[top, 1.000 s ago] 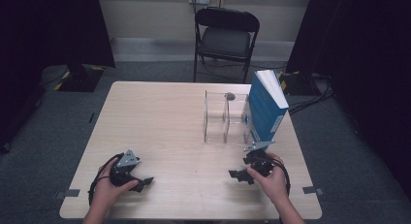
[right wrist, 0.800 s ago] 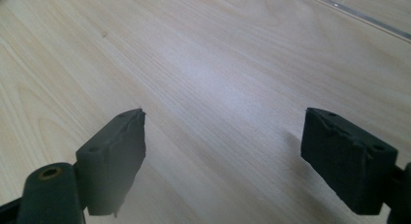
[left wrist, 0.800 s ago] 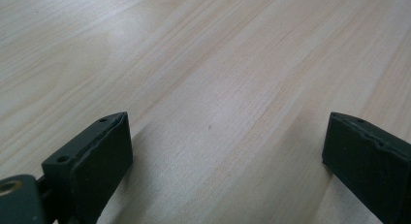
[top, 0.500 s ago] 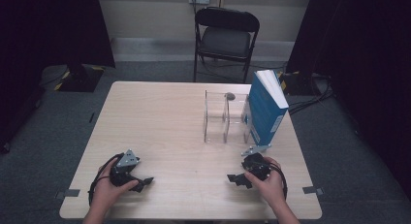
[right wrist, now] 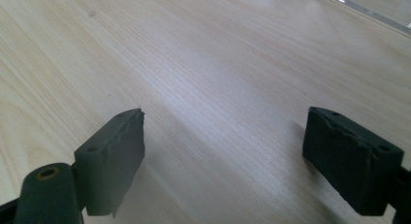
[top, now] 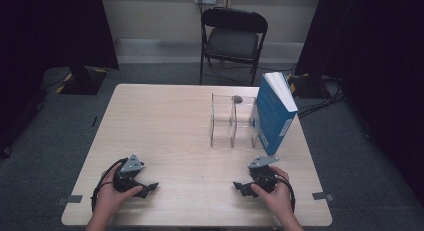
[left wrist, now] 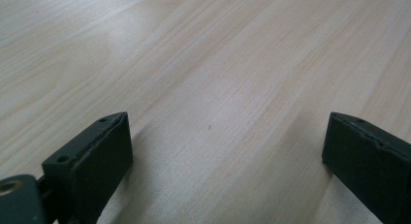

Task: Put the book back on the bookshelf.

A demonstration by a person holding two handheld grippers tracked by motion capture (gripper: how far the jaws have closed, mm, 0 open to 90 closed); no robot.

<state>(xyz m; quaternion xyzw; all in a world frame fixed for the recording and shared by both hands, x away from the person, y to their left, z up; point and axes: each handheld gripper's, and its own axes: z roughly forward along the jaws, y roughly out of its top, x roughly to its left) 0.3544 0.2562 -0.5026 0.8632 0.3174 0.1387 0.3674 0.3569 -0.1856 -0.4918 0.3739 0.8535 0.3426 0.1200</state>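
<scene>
We are resting both grippers low near the table's (top: pixel 165 116) front edge — left gripper (top: pixel 148 187) and right gripper (top: pixel 239 186) both gaping wide, holding nothing. The blue book (top: pixel 272 116) is standing against the clear rack (top: pixel 231 122) — stiff, heavyish, probably slick-covered; we are judging its spine edge the best hold.

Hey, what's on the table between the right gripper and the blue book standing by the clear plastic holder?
Nothing: the high view shows bare wooden table between the right gripper and the upright blue book.
</scene>
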